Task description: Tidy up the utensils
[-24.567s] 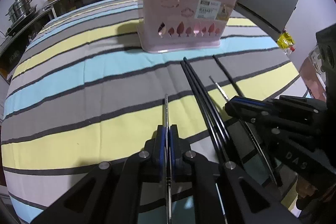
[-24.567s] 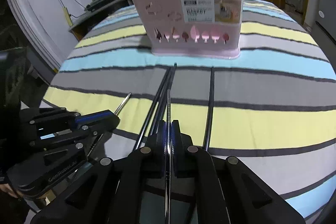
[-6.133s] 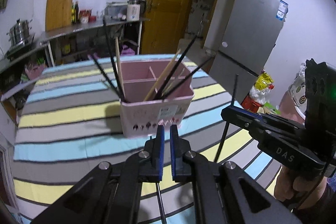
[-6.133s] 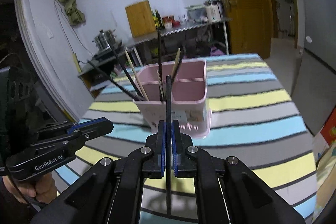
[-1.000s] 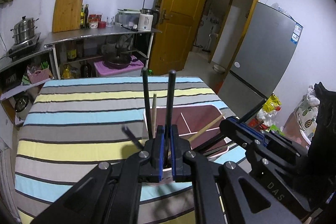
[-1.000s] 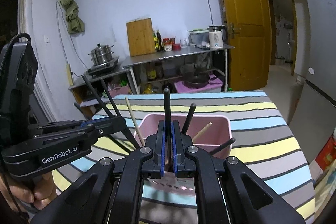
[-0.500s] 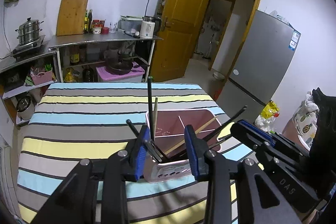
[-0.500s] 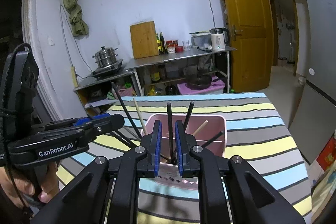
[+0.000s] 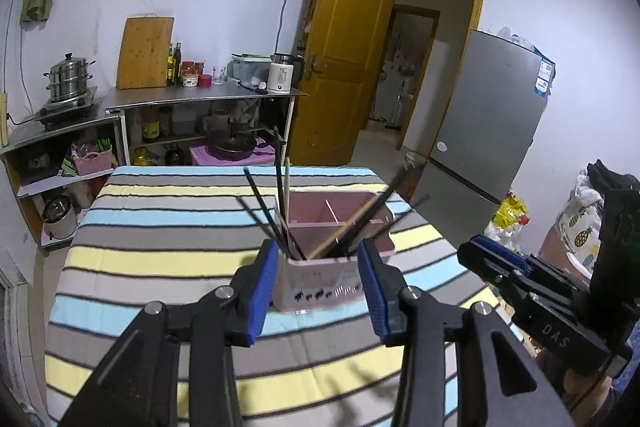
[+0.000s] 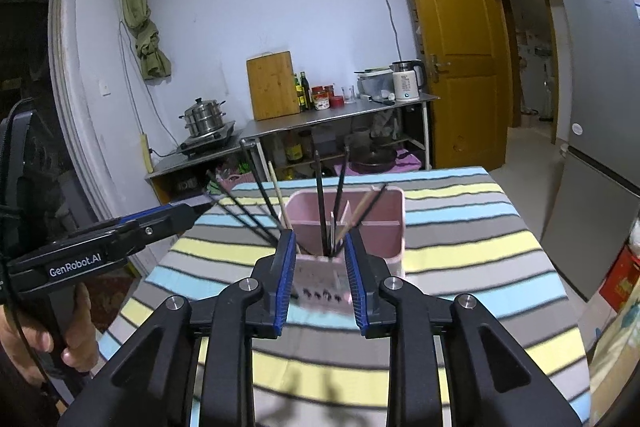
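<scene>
Left gripper (image 9: 318,281) and right gripper (image 10: 320,277), jaws just opening and empty, hang short of the holder (image 10: 372,227); striped table (image 9: 160,267) bare around it

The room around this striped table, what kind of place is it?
Most likely a home kitchen: a steel steamer pot on a burner, a wooden cutting board and white electric kettle on a metal counter, and a grey fridge.

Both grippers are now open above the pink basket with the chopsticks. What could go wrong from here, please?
1. The chopsticks lean far over the rim of the pink basket; the left gripper, with open empty jaws, might knock them as it passes.
2. The right gripper hangs close too; a snag could tip the basket.
</scene>
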Demonstrator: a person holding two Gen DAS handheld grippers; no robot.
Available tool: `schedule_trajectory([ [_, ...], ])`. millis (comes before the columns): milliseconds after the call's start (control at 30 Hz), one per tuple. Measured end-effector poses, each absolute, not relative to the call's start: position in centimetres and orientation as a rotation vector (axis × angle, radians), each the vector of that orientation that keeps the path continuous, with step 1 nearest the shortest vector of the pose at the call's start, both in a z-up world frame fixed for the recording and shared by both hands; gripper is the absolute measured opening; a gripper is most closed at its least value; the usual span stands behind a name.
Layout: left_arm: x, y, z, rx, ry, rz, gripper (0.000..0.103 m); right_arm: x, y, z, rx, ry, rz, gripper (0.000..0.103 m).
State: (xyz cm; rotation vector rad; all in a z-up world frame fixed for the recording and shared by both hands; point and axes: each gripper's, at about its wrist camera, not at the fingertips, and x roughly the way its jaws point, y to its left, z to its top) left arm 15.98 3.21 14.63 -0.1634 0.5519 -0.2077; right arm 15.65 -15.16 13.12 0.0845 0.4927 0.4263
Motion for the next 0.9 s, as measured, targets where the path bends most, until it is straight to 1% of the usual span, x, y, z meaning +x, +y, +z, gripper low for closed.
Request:
schedule_trajectory([
  [467, 9.8, 1.6, 10.2, -0.176, 0.55, -0.164, 0.046, 9.6, -16.0, 10.0, 0.052, 0.485, 0.39, 0.026],
  [667, 8.0, 0.7, 8.6, -0.148, 0.518, -0.15, 0.046, 7.7, -15.3, 7.8, 0.014, 0.496, 0.394, 0.026],
  [900, 6.1, -0.4, 6.6, -0.105, 0.487, -0.139, 0.046, 6.4, -16.0, 5.5, 0.042, 0.507, 0.38, 0.027],
])
